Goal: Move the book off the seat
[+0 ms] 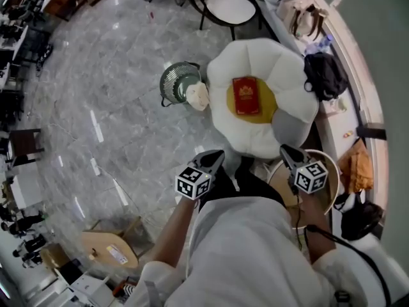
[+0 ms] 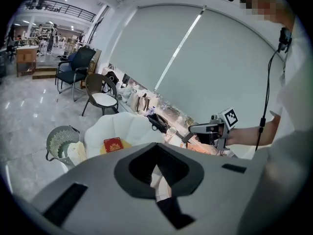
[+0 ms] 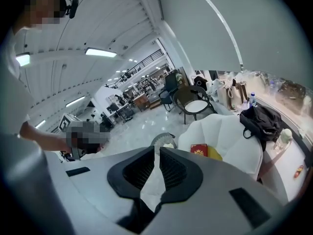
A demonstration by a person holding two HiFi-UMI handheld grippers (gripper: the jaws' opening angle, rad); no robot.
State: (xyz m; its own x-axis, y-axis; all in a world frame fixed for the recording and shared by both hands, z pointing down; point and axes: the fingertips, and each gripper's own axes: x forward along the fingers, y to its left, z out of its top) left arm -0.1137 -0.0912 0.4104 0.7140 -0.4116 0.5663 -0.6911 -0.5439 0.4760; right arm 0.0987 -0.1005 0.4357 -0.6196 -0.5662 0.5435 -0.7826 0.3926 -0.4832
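A red book (image 1: 246,96) lies flat on the yellow middle of a white flower-shaped seat (image 1: 281,75). Both grippers hang in front of the seat, short of it and touching nothing. My left gripper (image 1: 217,153) is shut and empty, near the seat's front left edge. My right gripper (image 1: 286,149), also shut and empty, sits at the front right. In the left gripper view the book (image 2: 113,144) shows beyond the closed jaws, left of them, with the right gripper (image 2: 195,129) off to the right. The right gripper view has the book (image 3: 198,150) just right of its closed jaws.
A green wire bin (image 1: 174,82) with a crumpled white thing (image 1: 198,96) stands left of the seat. A black bag (image 1: 326,74) lies on the ledge to the right. A dark chair (image 1: 229,6) stands behind. A round wooden table (image 1: 332,178) is under my right gripper.
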